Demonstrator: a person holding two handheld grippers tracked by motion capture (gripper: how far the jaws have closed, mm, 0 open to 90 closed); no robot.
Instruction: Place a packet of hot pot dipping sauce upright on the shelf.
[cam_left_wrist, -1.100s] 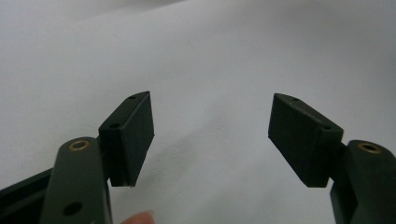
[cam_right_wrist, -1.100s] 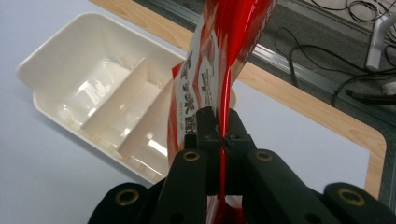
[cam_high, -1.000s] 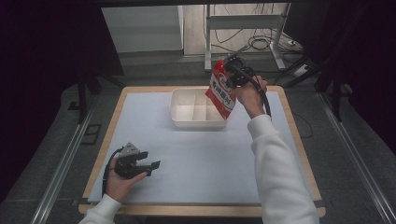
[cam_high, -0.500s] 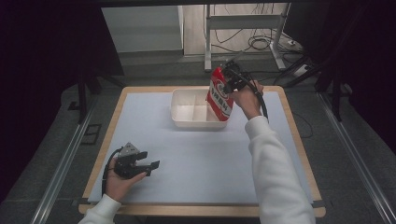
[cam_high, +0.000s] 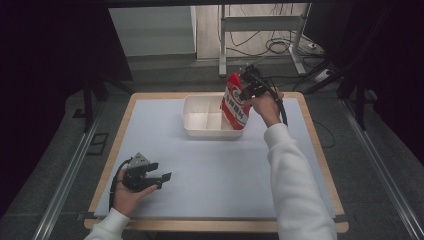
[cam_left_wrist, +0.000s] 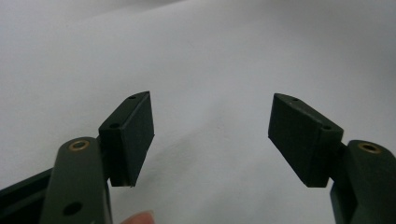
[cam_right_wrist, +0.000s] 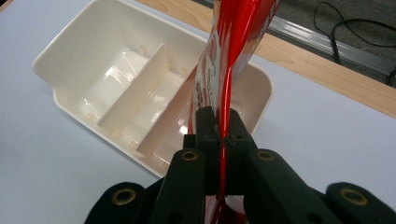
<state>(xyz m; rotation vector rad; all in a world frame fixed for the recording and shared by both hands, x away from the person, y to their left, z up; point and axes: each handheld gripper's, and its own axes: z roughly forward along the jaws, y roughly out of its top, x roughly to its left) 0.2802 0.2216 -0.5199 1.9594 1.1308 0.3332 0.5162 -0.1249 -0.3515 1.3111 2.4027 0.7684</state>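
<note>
Left gripper (cam_high: 159, 176) rests low over the pale table mat (cam_high: 215, 170), near the front edge; fingers (cam_left_wrist: 133, 135) wide apart, bare mat between them. Right gripper (cam_right_wrist: 223, 133), farther back: fingers pressed together on the edge of a red-and-white packet (cam_high: 236, 102). Below and beyond them, the packet hangs into the right end of a white divided tray (cam_high: 197, 107).
</note>
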